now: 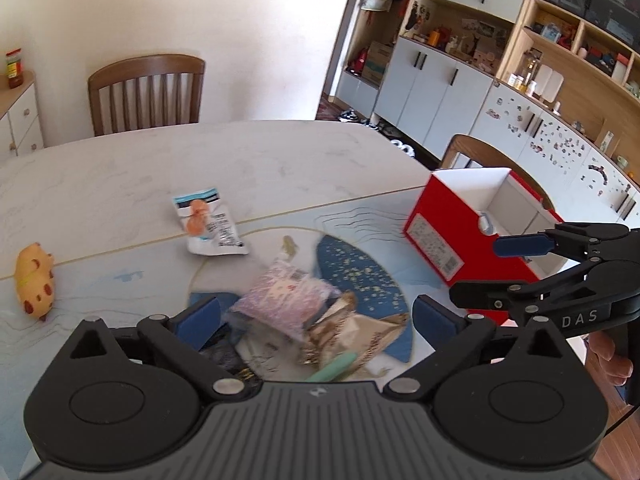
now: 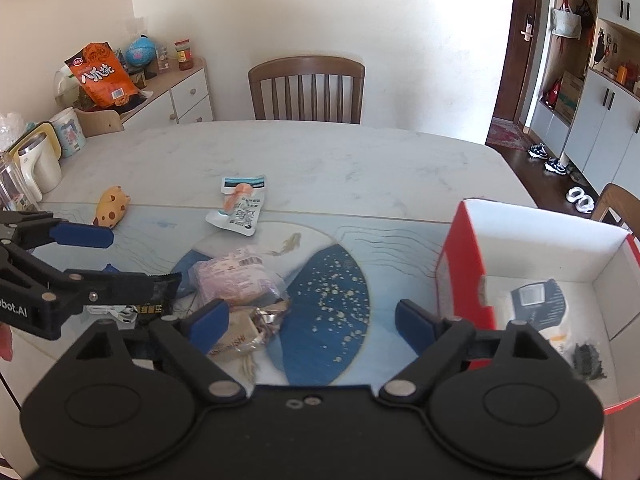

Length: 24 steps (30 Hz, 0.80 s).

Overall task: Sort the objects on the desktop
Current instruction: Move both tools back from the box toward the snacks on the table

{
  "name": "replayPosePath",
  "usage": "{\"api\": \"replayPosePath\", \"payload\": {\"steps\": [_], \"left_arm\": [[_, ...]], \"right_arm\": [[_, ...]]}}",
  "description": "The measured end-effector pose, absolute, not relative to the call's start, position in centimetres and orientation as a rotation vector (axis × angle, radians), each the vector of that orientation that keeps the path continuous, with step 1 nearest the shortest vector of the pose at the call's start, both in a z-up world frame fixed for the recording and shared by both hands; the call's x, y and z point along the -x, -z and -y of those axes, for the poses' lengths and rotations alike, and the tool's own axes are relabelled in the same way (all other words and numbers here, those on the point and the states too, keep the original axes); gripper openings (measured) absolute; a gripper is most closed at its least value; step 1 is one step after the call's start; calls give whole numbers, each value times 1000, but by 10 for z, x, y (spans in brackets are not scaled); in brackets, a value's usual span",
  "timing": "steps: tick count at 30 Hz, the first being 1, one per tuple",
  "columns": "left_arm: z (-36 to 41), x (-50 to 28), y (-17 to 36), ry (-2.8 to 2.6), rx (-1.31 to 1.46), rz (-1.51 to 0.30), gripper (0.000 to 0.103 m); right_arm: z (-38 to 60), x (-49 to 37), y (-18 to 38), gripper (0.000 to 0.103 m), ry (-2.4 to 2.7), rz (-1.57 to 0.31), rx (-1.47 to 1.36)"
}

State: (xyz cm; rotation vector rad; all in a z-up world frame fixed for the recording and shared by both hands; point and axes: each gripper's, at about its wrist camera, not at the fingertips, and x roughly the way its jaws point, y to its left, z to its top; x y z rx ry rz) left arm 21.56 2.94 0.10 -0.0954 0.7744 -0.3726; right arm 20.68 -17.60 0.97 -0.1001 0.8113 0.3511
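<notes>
A pile of snack packets lies on the blue mat: a pink packet [image 1: 286,296] [image 2: 236,278] on top, a crumpled beige wrapper [image 1: 352,336] [image 2: 244,332] below it. A white sachet [image 1: 210,226] [image 2: 240,206] lies farther back. A yellow animal toy [image 1: 34,282] [image 2: 112,206] lies at the left. A red box [image 1: 440,236] [image 2: 464,264] with a white inside stands at the right and holds a dark-labelled packet [image 2: 538,306]. My left gripper [image 1: 316,312] is open just above the pile. My right gripper [image 2: 312,316] is open and empty over the mat, beside the box.
A wooden chair [image 2: 306,88] stands behind the white marble table [image 2: 320,152]. Another chair [image 1: 492,156] stands behind the box. A kettle [image 2: 36,160] and a mug [image 2: 70,132] sit at the table's left edge. Cabinets [image 1: 460,80] line the right wall.
</notes>
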Motion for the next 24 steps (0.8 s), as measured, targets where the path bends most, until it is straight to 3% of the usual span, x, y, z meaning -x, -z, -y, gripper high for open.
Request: {"api": "replayPosePath", "payload": {"steps": [24], "left_arm": [[-111,-225,57,212,81,-871,103]], "right_arm": [[126,-232,28,92,-358,-888,109]]}}
